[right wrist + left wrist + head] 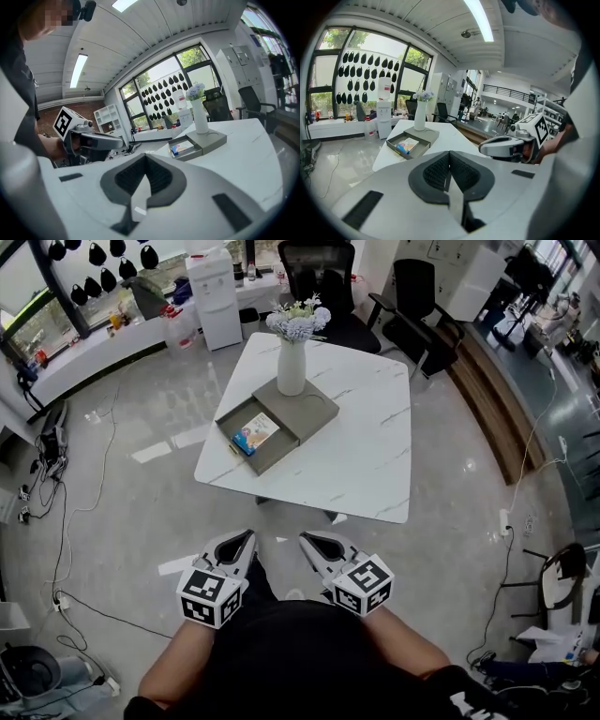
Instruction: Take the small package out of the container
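Head view: left tool and right tool are held side by side, low and close to the person's body, over the floor. Both are well apart from the table. Jaw state is hard to read from this height.

Left gripper view: left tool is closed, ribbed pads pressed together with nothing between them. The right tool shows at the frame's right.

Right gripper view: right tool is likewise closed and empty. The left tool shows at the frame's left.

Small package: it lies flat inside the open grey container, near the table's left edge. Only the head view shows its full top face. The gripper views show the package low and oblique, inside the container walls.

A white vase with flowers stands on the grey block behind the container.
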A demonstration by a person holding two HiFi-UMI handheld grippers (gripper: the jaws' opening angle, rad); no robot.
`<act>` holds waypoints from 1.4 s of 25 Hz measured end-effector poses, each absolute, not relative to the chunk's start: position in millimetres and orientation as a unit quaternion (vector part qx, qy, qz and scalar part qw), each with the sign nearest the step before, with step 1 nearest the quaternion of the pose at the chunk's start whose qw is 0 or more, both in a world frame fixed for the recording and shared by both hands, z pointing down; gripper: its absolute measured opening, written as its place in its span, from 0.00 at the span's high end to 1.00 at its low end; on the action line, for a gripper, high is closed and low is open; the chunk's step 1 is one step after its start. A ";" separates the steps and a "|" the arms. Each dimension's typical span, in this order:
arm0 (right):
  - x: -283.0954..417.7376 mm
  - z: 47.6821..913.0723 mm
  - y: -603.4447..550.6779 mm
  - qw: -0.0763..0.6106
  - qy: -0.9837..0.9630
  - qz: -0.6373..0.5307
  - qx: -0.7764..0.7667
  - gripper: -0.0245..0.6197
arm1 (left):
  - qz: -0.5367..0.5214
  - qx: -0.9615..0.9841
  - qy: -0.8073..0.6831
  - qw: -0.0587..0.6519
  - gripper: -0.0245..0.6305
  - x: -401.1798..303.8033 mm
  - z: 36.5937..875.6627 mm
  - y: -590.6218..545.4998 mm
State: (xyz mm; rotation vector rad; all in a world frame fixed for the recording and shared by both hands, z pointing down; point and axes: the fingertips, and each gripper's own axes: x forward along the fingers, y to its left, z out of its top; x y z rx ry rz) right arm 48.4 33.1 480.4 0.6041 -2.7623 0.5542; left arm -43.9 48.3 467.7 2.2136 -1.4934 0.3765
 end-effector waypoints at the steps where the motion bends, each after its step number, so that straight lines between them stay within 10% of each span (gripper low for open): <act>1: 45.9 480.2 26.2 0.130 -0.950 0.191 0.211 0.96 | 0.135 0.802 -0.539 0.218 0.96 -47.6 465.7 39.4; 35: -59.5 460.2 -191.8 0.118 -0.898 0.192 0.378 0.96 | 0.229 0.872 -0.409 0.139 0.96 -165.8 474.1 -196.7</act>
